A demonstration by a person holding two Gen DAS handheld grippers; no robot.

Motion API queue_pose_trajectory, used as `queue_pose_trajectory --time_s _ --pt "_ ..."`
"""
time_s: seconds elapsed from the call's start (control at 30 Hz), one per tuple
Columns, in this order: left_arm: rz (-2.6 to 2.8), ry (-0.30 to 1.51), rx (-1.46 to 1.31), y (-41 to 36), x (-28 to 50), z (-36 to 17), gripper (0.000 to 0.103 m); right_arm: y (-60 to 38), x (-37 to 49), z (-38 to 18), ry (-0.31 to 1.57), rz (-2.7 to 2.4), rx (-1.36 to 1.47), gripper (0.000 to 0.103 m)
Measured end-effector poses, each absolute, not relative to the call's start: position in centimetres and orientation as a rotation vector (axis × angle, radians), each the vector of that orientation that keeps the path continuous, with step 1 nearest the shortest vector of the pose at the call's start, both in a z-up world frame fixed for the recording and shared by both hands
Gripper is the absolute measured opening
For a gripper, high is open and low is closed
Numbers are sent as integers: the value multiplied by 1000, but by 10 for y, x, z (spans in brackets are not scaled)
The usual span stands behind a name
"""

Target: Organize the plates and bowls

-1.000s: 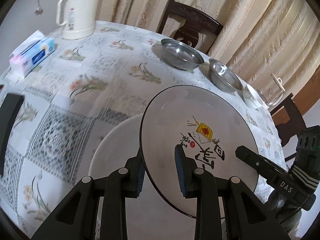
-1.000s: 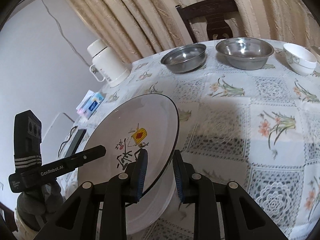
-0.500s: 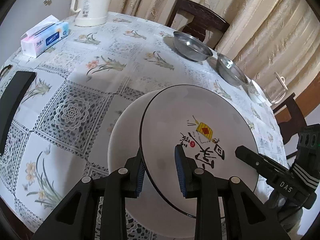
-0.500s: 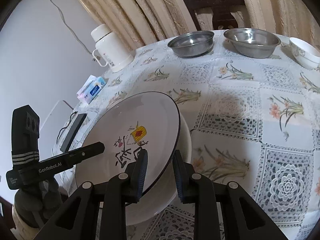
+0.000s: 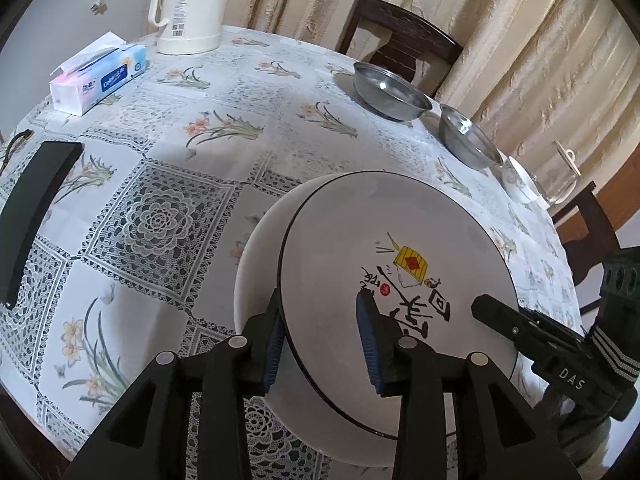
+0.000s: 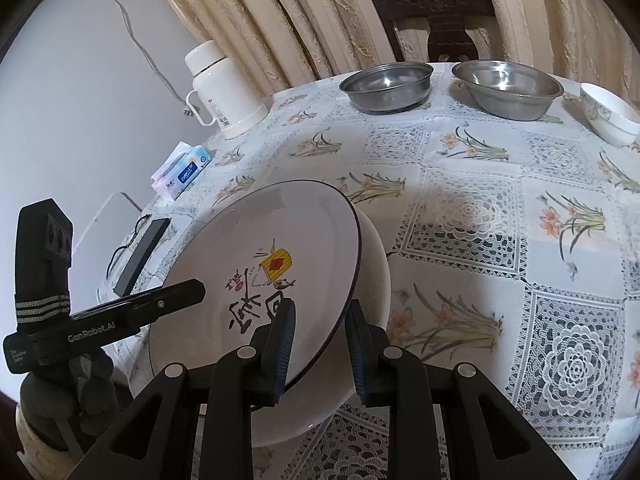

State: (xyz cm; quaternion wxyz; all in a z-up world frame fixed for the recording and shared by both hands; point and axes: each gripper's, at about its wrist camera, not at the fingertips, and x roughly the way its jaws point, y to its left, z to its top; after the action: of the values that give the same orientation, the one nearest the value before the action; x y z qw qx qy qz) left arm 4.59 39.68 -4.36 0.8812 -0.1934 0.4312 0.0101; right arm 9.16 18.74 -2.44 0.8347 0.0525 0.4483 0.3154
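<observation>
"GenRobot.AI" is showing in white on the left gripper (image 6: 192,294); "DAS" is showing on the right gripper (image 5: 480,306). Black brush characters beside a yellow emblem on the decorated plate (image 5: 396,264) are not legible.

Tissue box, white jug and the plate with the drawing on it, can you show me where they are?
Tissue box (image 5: 100,78), left wrist view, on its printed side.
White jug (image 5: 192,8), left wrist view, on its body.
Painted plate (image 6: 280,248), right wrist view, on its bare middle above the drawing.
</observation>
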Motion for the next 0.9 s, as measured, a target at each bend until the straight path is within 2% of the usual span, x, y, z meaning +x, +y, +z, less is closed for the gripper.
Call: queue_pose_trajectory --time_s 0.2,0.27,0.3,0.9 --pt "-9 902 -418 397 42 -40 46 186 88 -24 940 656 96 27" --pt "-1 888 -412 398 39 -37 56 186 87 -24 940 653 96 27" --pt "2 875 -415 400 36 -34 57 186 87 -24 939 651 97 27" --pt "-9 843 -428 406 29 -27 58 187 78 -20 912 623 82 28"
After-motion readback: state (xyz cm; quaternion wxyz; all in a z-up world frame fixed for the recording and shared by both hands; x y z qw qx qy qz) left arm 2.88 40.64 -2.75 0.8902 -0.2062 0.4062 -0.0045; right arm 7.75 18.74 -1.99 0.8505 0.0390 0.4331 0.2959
